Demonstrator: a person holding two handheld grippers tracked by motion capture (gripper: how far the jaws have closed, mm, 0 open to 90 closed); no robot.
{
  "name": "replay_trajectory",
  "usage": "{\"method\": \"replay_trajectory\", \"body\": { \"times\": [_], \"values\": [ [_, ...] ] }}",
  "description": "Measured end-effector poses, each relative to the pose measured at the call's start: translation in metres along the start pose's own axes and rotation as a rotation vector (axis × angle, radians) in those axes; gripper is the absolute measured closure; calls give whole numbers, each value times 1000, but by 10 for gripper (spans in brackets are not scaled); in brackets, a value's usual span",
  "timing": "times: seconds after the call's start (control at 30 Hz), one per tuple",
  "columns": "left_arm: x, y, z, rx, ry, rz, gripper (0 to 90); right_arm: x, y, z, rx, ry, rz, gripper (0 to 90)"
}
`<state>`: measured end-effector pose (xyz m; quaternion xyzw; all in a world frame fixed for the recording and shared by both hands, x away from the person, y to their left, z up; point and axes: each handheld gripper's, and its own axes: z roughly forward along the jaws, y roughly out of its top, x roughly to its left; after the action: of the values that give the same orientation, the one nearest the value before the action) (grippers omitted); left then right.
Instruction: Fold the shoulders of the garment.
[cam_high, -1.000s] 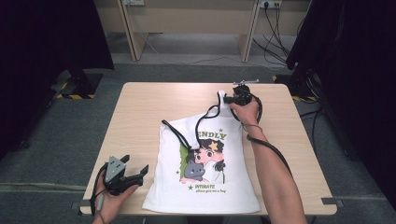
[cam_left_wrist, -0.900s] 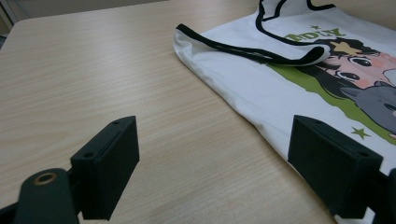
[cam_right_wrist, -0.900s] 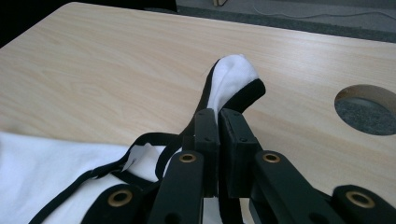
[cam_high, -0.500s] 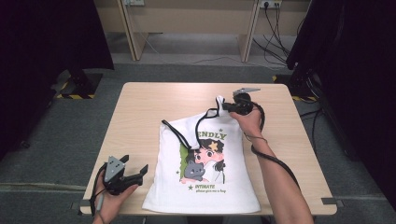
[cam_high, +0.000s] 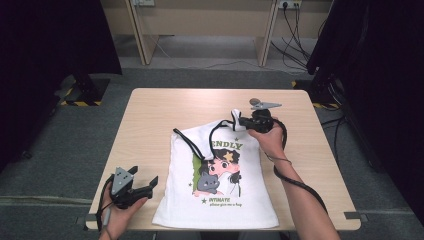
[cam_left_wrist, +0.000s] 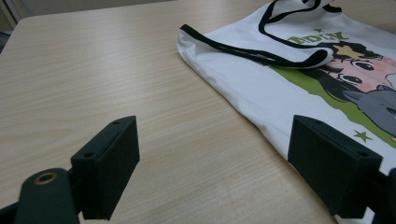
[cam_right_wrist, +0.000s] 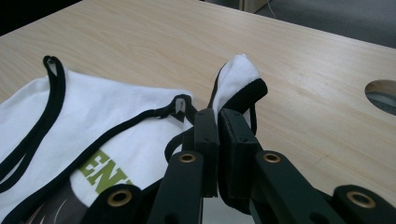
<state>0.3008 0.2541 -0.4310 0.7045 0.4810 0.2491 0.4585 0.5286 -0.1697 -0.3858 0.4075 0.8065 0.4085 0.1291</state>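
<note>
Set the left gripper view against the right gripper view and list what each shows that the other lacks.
Left gripper view: its own left gripper with jaws wide open above bare table, plus the cartoon print.
Right gripper view: the right gripper with jaws shut on a shoulder strap, plus a round table hole.
Both: the white tank top, its black trim, green lettering, the wooden tabletop.

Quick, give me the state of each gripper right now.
Left gripper: open, holding nothing, beside the white tank top.
Right gripper: shut on the tank top's black-trimmed shoulder strap.
</note>
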Motion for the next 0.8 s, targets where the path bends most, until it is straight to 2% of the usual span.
{"method": "replay_trajectory", "body": {
  "times": [0.43, 0.8],
  "values": [
    [0, 0, 0, 3, 4, 3, 160, 16, -11, -15, 1, 20, -66, 856],
    [-1, 0, 0, 4, 7, 7, 160, 24, -21, -28, 7, 33, -110, 856]
  ]
}}
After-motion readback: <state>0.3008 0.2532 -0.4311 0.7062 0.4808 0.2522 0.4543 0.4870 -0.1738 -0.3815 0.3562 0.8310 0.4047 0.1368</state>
